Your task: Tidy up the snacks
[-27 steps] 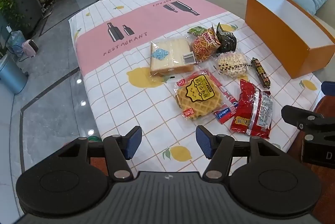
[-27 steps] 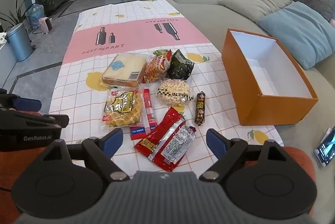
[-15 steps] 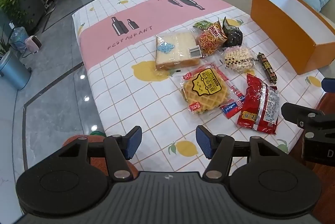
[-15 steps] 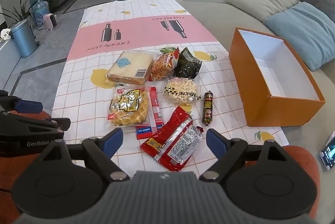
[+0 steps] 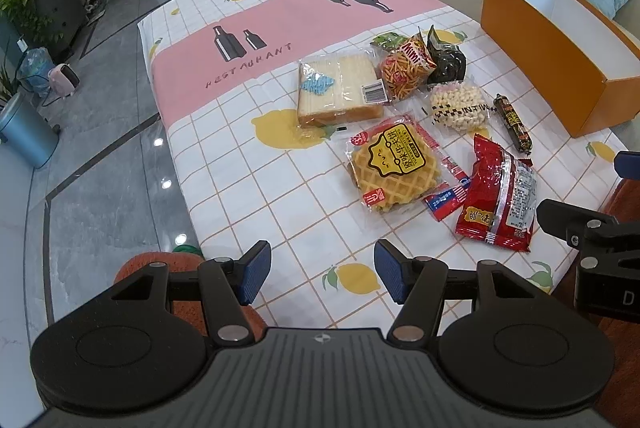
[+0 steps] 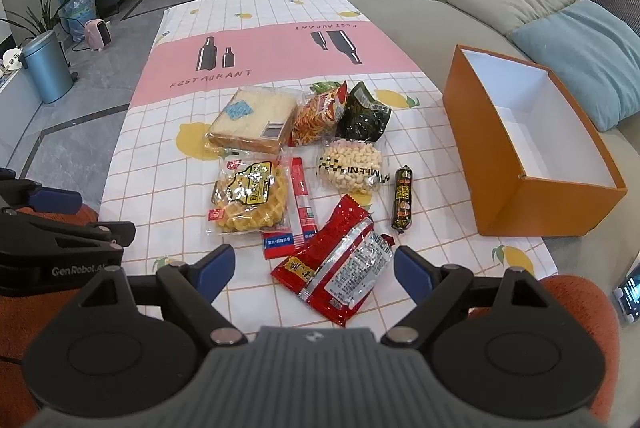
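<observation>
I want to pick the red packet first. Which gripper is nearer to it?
Right. The right gripper hovers open just before the red packet; the left gripper is further off, to the packet's left.

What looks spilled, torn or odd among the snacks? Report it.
Nothing stands out. The snack packets lie sealed and loosely clustered on the tablecloth, and the orange box beside them sits upright and empty.
</observation>
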The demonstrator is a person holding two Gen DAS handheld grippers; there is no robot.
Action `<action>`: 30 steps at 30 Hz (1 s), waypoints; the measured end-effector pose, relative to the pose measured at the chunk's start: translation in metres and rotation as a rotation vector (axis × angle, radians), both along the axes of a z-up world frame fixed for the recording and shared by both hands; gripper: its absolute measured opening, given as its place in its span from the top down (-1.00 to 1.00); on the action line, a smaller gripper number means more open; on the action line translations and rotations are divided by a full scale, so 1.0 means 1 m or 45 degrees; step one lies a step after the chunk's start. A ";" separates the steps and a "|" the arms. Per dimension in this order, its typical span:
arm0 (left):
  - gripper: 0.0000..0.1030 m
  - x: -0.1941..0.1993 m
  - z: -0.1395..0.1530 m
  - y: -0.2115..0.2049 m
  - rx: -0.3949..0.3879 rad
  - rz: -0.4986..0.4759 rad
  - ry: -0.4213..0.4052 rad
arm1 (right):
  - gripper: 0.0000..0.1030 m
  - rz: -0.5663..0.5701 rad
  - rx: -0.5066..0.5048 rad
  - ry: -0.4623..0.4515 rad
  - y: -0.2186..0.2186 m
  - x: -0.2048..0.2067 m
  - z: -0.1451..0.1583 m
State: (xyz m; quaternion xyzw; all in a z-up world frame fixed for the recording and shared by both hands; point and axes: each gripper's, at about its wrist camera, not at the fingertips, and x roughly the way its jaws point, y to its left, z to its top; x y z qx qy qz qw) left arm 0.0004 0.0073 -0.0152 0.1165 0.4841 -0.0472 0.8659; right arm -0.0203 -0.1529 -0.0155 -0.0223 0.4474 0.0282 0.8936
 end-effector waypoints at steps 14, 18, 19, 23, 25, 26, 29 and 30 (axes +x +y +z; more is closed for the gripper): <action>-0.37 0.000 -0.002 0.000 0.013 0.001 0.012 | -0.64 -0.021 0.001 0.000 -0.001 -0.001 -0.001; -0.37 0.000 -0.003 0.000 0.017 0.007 0.018 | -0.64 -0.021 0.002 0.000 -0.001 0.000 -0.001; -0.37 0.000 -0.003 0.000 0.018 0.009 0.021 | -0.64 -0.021 0.002 0.000 -0.002 0.000 -0.001; -0.37 0.000 -0.004 0.000 0.026 0.012 0.030 | -0.64 -0.018 0.001 0.002 -0.002 -0.001 -0.002; -0.37 -0.001 -0.004 0.000 0.029 0.010 0.032 | -0.64 -0.020 0.001 0.003 -0.002 -0.002 -0.002; -0.37 -0.001 -0.003 -0.001 0.031 0.009 0.032 | -0.64 -0.021 0.001 0.002 -0.002 -0.002 -0.003; -0.37 -0.001 -0.004 -0.001 0.031 0.011 0.033 | -0.64 -0.021 0.001 0.001 -0.002 -0.002 -0.002; -0.37 -0.001 -0.004 0.000 0.030 0.011 0.034 | -0.64 -0.021 0.000 0.001 -0.002 -0.002 -0.002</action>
